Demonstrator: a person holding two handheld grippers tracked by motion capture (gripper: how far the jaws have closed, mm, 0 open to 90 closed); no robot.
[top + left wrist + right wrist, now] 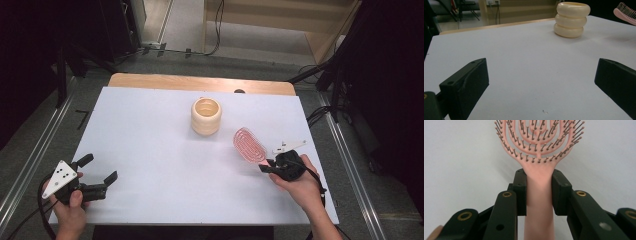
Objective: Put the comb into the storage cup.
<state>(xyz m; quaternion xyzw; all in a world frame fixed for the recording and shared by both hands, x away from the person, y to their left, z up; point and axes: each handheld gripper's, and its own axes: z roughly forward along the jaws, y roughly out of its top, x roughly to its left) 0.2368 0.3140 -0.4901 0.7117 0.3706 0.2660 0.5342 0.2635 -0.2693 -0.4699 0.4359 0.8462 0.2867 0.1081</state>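
Two hands come in low at the counter's (pixel 150 130) near edge: the left hand (pixel 70 207) rests at the near left corner with the left gripper (pixel 97 169) level, jaws spread wide on nothing, bare white surface ahead of it. Mid-counter toward the far edge stands a cream ribbed cup (pixel 206 116), well apart from both. Near the right edge the right gripper (pixel 539 192) points inward, jaws clamped on the handle of a pink hairbrush (pixel 249 145), bristles up; no writing is legible.

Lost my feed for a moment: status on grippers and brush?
Right hand-held gripper shut on pink hairbrush handle. Left hand-held gripper open, empty. Cream cup stands apart.
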